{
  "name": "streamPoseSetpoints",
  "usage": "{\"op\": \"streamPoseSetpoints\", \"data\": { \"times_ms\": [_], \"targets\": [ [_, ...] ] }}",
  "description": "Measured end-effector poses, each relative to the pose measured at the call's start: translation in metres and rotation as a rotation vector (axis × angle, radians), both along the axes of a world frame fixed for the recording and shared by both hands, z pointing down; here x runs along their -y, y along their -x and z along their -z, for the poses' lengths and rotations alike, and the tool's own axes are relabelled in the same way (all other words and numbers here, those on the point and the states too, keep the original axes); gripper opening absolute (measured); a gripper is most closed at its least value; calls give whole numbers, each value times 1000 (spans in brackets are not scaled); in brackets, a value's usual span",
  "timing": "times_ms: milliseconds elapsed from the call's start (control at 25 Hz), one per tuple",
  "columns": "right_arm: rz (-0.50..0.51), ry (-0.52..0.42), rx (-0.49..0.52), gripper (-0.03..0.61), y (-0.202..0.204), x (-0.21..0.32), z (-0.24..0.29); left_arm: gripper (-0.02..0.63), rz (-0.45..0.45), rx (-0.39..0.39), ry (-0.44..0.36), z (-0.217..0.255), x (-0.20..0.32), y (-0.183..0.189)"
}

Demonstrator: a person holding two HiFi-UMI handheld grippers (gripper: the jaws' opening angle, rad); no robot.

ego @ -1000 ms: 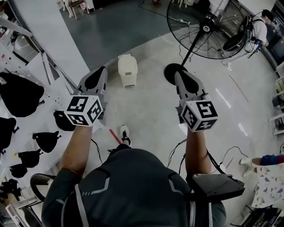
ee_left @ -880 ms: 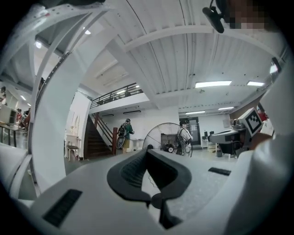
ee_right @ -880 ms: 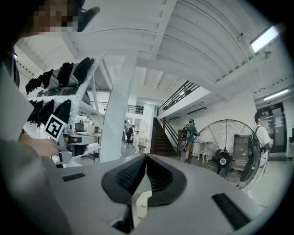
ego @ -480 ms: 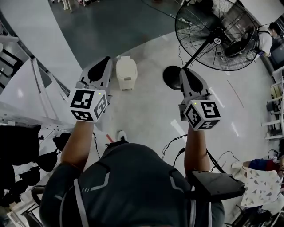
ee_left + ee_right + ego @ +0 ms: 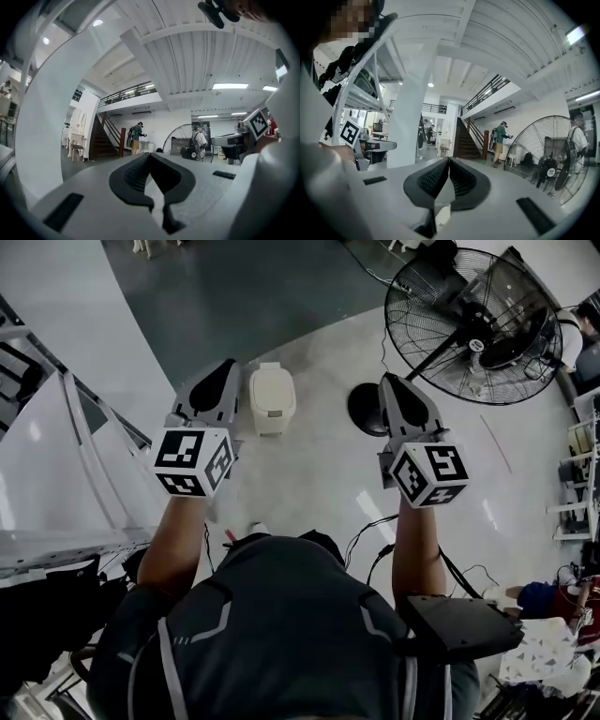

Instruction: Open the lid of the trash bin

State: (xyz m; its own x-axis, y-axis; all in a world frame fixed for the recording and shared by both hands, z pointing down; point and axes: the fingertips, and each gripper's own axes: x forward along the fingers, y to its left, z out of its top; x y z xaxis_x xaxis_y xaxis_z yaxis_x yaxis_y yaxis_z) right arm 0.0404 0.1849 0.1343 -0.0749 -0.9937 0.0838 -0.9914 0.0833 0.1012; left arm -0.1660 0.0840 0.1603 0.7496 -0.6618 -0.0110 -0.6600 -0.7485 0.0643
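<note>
Head view puts the cream plastic trash bin (image 5: pixel 271 401) in the upper middle of the frame, standing on the pale glossy floor (image 5: pixel 309 474) with its lid (image 5: pixel 271 388) down. In the picture it sits between the tips of the two grippers, closer to the left one, and neither touches it.

We hold the left gripper (image 5: pixel 223 367) just left of the bin, its black-and-white marker cube (image 5: pixel 193 461) toward us. The right gripper (image 5: pixel 386 381) is right of centre, with its own marker cube (image 5: pixel 429 474). Both point away from us, toward the top of the frame.

In the left gripper view the dark ribbed pads of the left gripper (image 5: pixel 150 155) are pressed together with nothing between them. The right gripper view shows the same: the right gripper (image 5: pixel 449 160) is closed and empty.

At the upper right stands a large black floor fan (image 5: pixel 483 329), its round base (image 5: pixel 364 411) just beside the right gripper's tip. A band of dark grey floor (image 5: pixel 234 296) runs across the top, and a white slanted structure (image 5: pixel 56 456) fills the left edge. Black cables (image 5: pixel 367 538) trail over the floor in the lower middle.

Far off in both gripper views we see a dark staircase (image 5: pixel 471 138) and a person in a green top (image 5: pixel 500 136).
</note>
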Motion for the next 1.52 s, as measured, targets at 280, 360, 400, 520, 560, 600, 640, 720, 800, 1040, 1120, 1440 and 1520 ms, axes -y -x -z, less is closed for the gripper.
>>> {"op": "streamPoseSetpoints", "data": {
  "times_ms": [280, 360, 400, 520, 560, 600, 640, 720, 800, 1040, 1120, 1440, 1520],
  "targets": [
    [75, 29, 46, 29, -20, 62, -20, 9, 54, 24, 16, -7, 38, -8],
    [119, 20, 53, 29, -19, 85, -25, 9, 92, 39, 4, -8, 52, -3],
    [141, 14, 57, 29, -18, 97, -26, 9, 120, 54, -4, -9, 60, 1],
    [199, 13, 65, 29, -25, 132, -31, 9, 185, 84, 1, -12, 88, 3],
    [216, 16, 64, 29, -29, 144, -31, 9, 191, 73, 11, -12, 96, 0],
    [233, 17, 62, 29, -35, 155, -31, 9, 195, 58, 19, -12, 105, -4],
    [250, 17, 58, 29, -41, 167, -30, 9, 200, 46, 24, -10, 114, -10],
    [279, 17, 57, 29, -57, 190, -27, 9, 217, 42, 23, -7, 131, -23],
    [303, 18, 64, 29, -74, 212, -24, 9, 224, 38, 33, -4, 147, -40],
    [335, 23, 89, 29, -124, 265, -26, 9, 254, -9, 62, 1, 191, -76],
    [344, 26, 105, 29, -137, 279, -30, 9, 285, 14, 66, -2, 205, -86],
    [392, 13, 142, 29, -175, 327, -29, 9, 298, -23, 86, 0, 249, -134],
    [399, 18, 138, 29, -180, 339, -32, 9, 288, 0, 83, -3, 258, -143]
  ]
}}
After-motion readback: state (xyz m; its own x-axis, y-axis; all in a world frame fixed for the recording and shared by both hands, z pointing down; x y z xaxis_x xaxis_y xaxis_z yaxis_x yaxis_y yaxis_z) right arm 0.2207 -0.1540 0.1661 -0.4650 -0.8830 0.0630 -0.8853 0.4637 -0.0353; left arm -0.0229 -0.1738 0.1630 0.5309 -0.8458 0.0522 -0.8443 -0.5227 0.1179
